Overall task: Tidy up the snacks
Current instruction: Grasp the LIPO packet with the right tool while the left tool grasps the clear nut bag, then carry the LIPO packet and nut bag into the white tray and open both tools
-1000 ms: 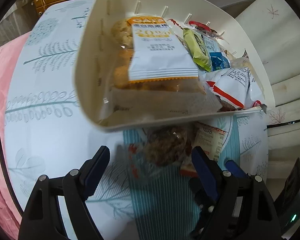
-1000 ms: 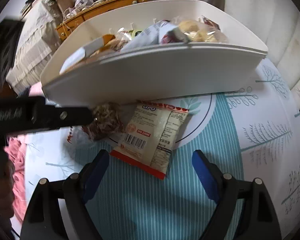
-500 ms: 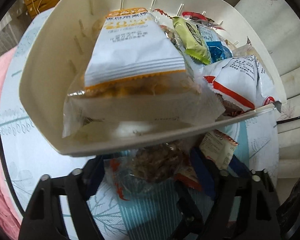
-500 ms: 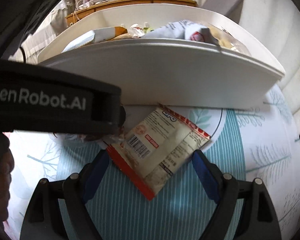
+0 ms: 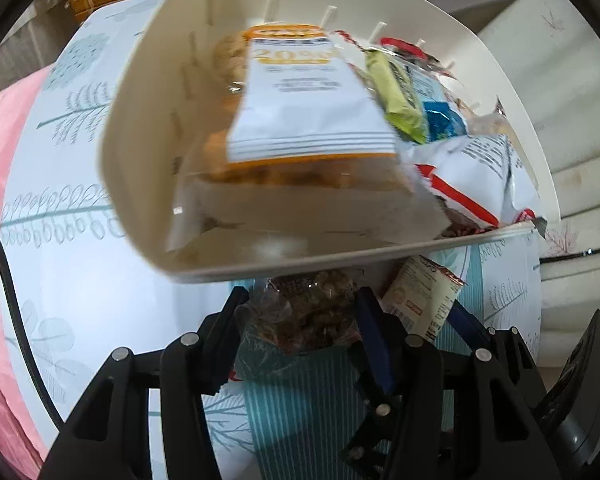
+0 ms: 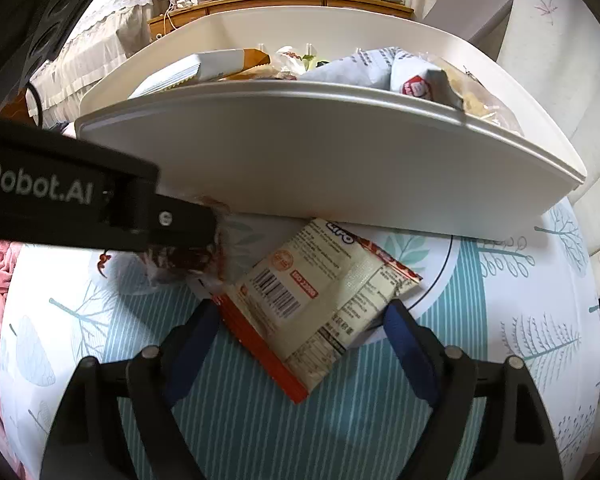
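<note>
A clear bag of brown snack (image 5: 312, 312) lies in front of the white bin (image 5: 140, 120). My left gripper (image 5: 302, 308) is closing on this bag, and both pads touch its crumpled sides. In the right wrist view one left finger (image 6: 180, 220) covers the bag (image 6: 188, 260). A beige packet with a red edge (image 6: 312, 304) lies flat on the tablecloth. It sits between the wide jaws of my right gripper (image 6: 302, 312), which are closing slightly without pressing it. The bin (image 6: 320, 152) holds several snack packs.
The round table wears a white and teal leaf-print cloth (image 6: 500, 320). A pink cloth (image 5: 4, 160) hangs at its left. Wooden drawers (image 6: 280, 0) stand behind the bin, and pale cushions (image 5: 572, 100) are at the right. A black device (image 5: 580, 360) sits beside my left gripper.
My left jaws have narrowed from wide apart onto the clear bag. The right gripper has rolled, so the beige packet now lies more diagonally between its fingers.
</note>
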A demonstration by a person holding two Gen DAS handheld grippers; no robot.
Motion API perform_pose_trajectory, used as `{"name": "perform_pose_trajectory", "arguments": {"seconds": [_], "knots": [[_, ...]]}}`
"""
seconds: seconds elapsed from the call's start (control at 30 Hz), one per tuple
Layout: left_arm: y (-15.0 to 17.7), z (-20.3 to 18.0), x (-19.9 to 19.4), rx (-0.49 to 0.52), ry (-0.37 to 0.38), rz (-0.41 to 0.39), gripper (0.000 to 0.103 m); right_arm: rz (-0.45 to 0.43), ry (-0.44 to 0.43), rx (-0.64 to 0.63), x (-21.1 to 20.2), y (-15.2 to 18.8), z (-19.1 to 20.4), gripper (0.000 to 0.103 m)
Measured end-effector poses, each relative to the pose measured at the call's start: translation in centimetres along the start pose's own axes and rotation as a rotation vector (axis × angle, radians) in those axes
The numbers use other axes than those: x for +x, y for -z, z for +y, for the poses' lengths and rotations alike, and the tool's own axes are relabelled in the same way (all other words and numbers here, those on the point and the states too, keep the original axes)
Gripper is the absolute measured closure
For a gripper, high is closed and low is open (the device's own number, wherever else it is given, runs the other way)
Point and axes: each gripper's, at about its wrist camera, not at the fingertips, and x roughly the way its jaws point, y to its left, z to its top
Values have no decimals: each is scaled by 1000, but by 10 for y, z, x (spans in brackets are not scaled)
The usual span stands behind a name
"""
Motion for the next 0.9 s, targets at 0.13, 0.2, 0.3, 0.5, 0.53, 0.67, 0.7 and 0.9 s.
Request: {"name": "perform_pose_trajectory", "arguments": {"seconds": [0.13,0.2,0.3,0.5,0.53,0.67,0.7,0.9], "knots": [[4,12,-7,-37,-27,-1,50,1,-8,-15,-3,-3,-4,30],[6,20,-11,-57,-36,-5,50,6,-8,-19,-5,-4,-4,33],[11,30,-21,-83,-54,-15,50,13,-3,-22,-8,-6,-5,40],[31,48,-45,-151,-80,-29,50,56,-36,-51,-15,-9,-4,49],[35,49,-47,-161,-82,-27,50,69,-48,-56,-17,-8,-3,49],[56,55,-66,-207,-101,-23,50,115,-101,-75,-23,-6,-1,50],[62,56,-71,-216,-106,-24,50,128,-123,-77,-26,-6,0,50],[86,53,-103,-285,-144,-41,50,156,-274,-163,-52,-6,11,50]]}}
